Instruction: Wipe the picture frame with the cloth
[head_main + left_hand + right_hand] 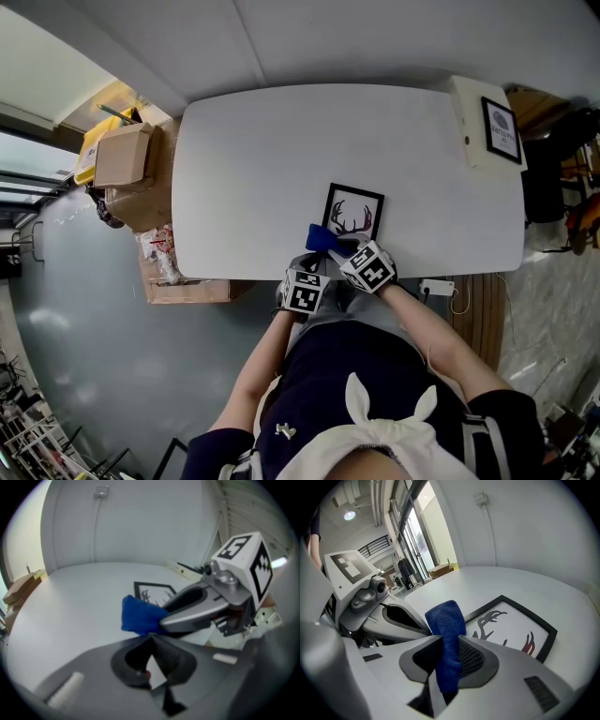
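The black picture frame [353, 212] with an antler print lies flat near the white table's front edge [225, 267]. My right gripper [336, 249] is shut on the blue cloth [322, 238], which hangs just before the frame's near left corner. In the right gripper view the cloth [447, 620] stands up between the jaws of the right gripper [449, 638], with the frame [513, 626] beyond it. My left gripper [313, 268] is close beside the right one, its jaws [152, 637] shut with nothing in them. Its view shows the cloth [138, 615] and frame [153, 592] ahead.
A beige box [473, 120] carrying a small framed picture [500, 129] stands at the table's far right corner. Cardboard boxes [127, 159] sit on the floor left of the table. A white power strip [438, 287] lies on the floor at the right.
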Tool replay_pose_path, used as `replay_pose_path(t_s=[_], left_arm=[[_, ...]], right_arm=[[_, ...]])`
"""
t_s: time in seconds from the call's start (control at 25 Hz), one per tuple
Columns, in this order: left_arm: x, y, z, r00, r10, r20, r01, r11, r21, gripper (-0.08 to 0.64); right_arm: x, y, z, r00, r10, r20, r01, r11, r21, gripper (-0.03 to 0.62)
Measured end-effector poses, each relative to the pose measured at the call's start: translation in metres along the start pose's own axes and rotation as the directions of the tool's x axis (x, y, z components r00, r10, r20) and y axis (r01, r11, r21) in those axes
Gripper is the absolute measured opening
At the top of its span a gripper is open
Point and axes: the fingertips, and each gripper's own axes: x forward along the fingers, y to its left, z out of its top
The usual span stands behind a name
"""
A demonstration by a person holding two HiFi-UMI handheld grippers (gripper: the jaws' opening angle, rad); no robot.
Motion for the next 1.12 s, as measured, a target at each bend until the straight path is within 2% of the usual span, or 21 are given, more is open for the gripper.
replay_pose_path(t_s=[0.24, 0.6, 1.12], left_arm=[[0.005, -0.014, 0.005, 0.999, -0.040, -0.001, 0.040, 0.999, 0.024, 0.003], [0.007, -0.013, 0.004, 1.000, -0.016, 0.000, 0.016, 1.000, 0.015, 0.003], [0.007, -0.013, 0.004, 1.000, 0.003, 0.008, -0.003, 1.000, 0.003, 0.003]], right_arm=[[0.000, 0.000, 0.000, 1.000, 0.003, 0.002, -0.003, 1.000, 0.006, 0.098], [-0.001, 0.001, -0.002, 0.999, 0.031, -0.021, -0.031, 0.999, -0.020, 0.098], [-0.011, -0.003, -0.013, 0.998, 0.021, -0.062, -0.024, 0.998, -0.054, 0.098]])
